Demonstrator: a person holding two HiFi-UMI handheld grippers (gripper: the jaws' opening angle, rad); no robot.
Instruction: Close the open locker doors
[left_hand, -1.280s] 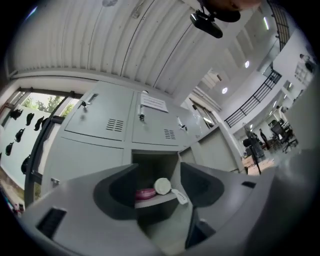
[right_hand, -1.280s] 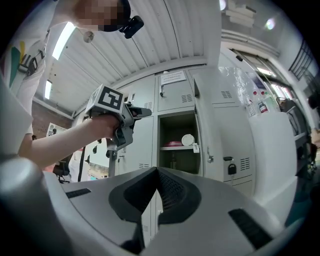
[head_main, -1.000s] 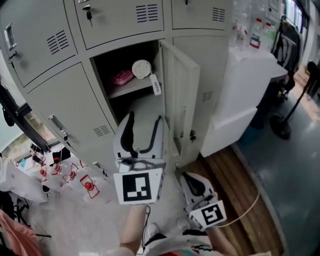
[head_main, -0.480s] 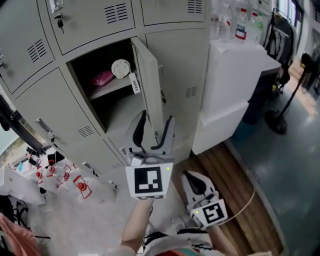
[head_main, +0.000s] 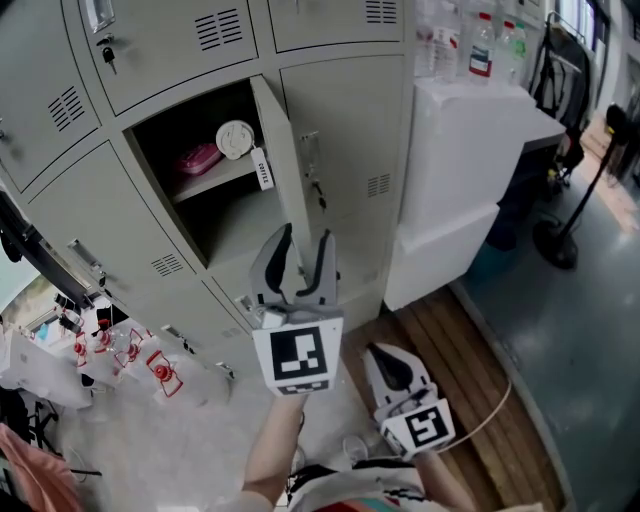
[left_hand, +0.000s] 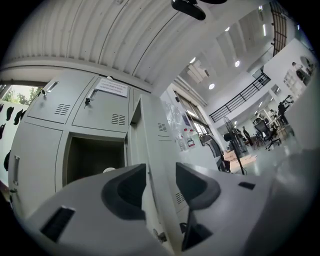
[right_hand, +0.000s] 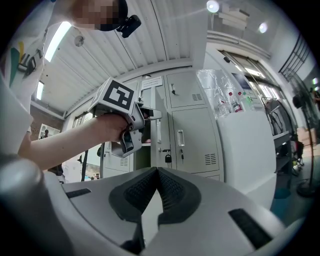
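One grey locker door (head_main: 283, 160) stands ajar, seen nearly edge-on, in front of its dark compartment (head_main: 205, 215). On the shelf inside lie a pink thing (head_main: 200, 158) and a white round object (head_main: 236, 138) with a hanging tag (head_main: 264, 170). My left gripper (head_main: 305, 262) is raised at the door's lower part. In the left gripper view the door (left_hand: 150, 145) runs up between the jaws of the left gripper (left_hand: 161, 176), which are closing without pressing on it. My right gripper (head_main: 393, 368) hangs low by my body, and it (right_hand: 157, 187) is shut on nothing.
The neighbouring lockers (head_main: 350, 120) are closed, one with a key (head_main: 108, 55) in it. A white cabinet (head_main: 470, 170) with bottles (head_main: 482, 52) on top stands to the right. Wooden boards (head_main: 450, 340), a cable (head_main: 492, 408) and a fan stand (head_main: 558, 240) are on the floor; red-and-white clips (head_main: 160, 370) lie left.
The locker door has swung from wide open to nearly edge-on. My left gripper followed it to the right and its jaws have narrowed around the door's edge. The right gripper stayed put.
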